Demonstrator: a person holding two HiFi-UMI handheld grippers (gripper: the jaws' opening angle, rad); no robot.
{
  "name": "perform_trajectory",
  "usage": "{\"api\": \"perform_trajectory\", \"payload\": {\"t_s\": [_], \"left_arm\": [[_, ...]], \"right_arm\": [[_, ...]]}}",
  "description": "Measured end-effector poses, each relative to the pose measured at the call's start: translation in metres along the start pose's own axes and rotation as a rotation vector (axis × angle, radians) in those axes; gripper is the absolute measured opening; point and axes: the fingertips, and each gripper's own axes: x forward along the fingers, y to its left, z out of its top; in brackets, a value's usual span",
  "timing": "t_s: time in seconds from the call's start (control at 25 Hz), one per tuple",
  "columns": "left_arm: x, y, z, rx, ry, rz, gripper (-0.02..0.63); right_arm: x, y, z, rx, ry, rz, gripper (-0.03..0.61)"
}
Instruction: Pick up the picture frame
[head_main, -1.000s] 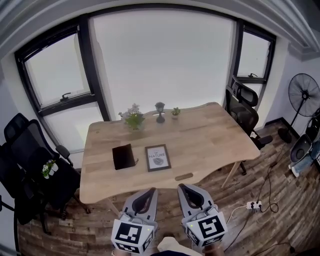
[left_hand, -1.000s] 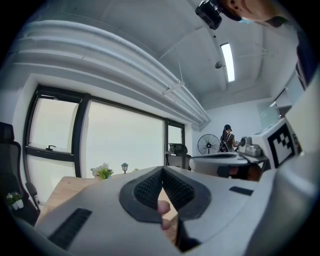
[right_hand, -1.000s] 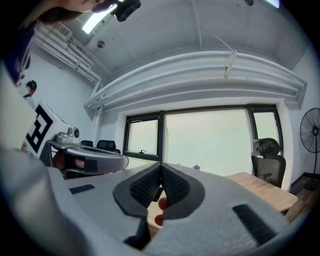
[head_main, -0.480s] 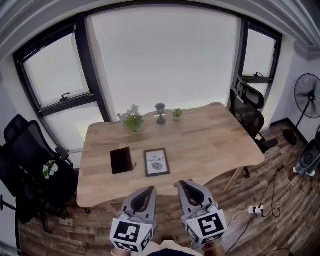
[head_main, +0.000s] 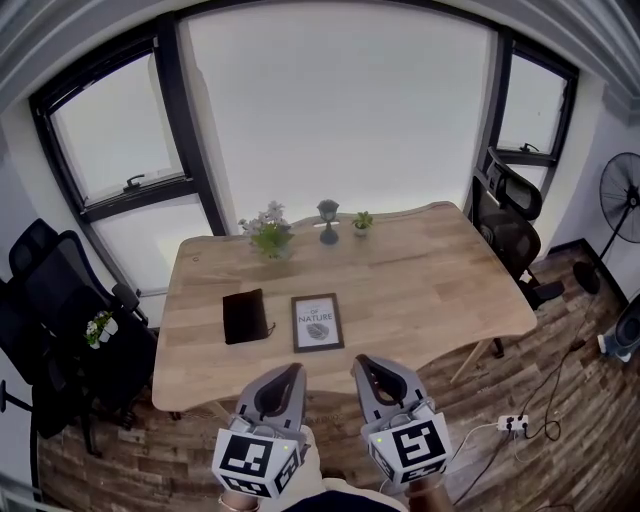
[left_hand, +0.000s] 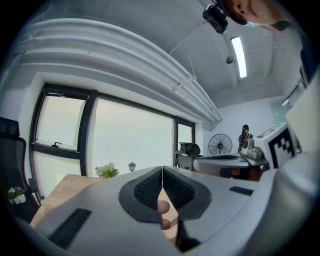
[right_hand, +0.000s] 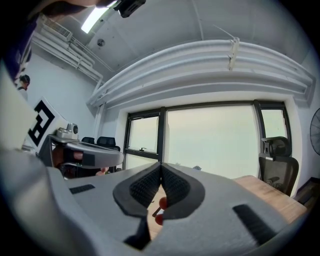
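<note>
Picture frame (head_main: 317, 322): flat rectangle, dark border, white print; lies face up near the front edge of the surface, apart from both grippers.
Surface (head_main: 430, 280): pale wood grain, rounded corners.
Left gripper (head_main: 296, 370): grey shell, black ribbed pads pressed together, nothing between them.
Right gripper (head_main: 358, 362): same build, clenched and empty.
Black case (head_main: 244, 315): matte, flat, just left of the frame.
Flowering plant (head_main: 269, 236): leafy, at the far edge.

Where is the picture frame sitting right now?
In the head view the picture frame lies flat on the wooden table, towards its near edge, just right of a flat black item and apart from it.
</note>
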Motion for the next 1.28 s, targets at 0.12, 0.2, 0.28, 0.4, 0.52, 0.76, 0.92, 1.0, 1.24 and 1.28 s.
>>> {"api": "perform_trajectory", "payload": {"t_s": [0.12, 0.2, 0.28, 0.4, 0.52, 0.76, 0.92, 1.0, 1.24, 1.28], "left_arm": [[0.01, 0.006, 0.0, -0.001, 0.002, 0.0, 0.005], [0.016, 0.009, 0.0, 0.0, 0.005, 0.0, 0.005], [0.023, 0.011, -0.001, -0.002, 0.01, -0.004, 0.005], [0.035, 0.016, -0.003, -0.007, 0.014, -0.013, 0.005], [0.047, 0.022, -0.005, -0.008, 0.019, -0.018, 0.005], [0.069, 0.036, -0.006, -0.018, 0.021, -0.032, 0.006], [0.085, 0.049, -0.008, -0.033, 0.033, -0.044, 0.015], [0.093, 0.055, -0.009, -0.038, 0.041, -0.051, 0.034], [0.116, 0.073, -0.014, -0.048, 0.063, -0.063, 0.052], [0.12, 0.076, -0.016, -0.052, 0.067, -0.065, 0.057]], "right_arm": [[0.01, -0.004, -0.003, -0.005, 0.013, 0.007, 0.002], [0.017, -0.008, -0.005, -0.004, 0.024, 0.008, 0.002], [0.023, -0.013, -0.006, 0.001, 0.029, 0.005, 0.002], [0.033, -0.02, -0.01, 0.009, 0.031, 0.005, 0.002], [0.044, -0.026, -0.013, 0.016, 0.04, 0.012, 0.002], [0.067, -0.038, -0.021, 0.023, 0.059, 0.009, 0.002], [0.087, -0.045, -0.026, 0.033, 0.086, 0.014, 0.002], [0.097, -0.048, -0.029, 0.03, 0.102, 0.018, 0.003], [0.125, -0.057, -0.043, 0.035, 0.153, 0.019, 0.003], [0.129, -0.058, -0.045, 0.035, 0.159, 0.018, 0.003]]}}
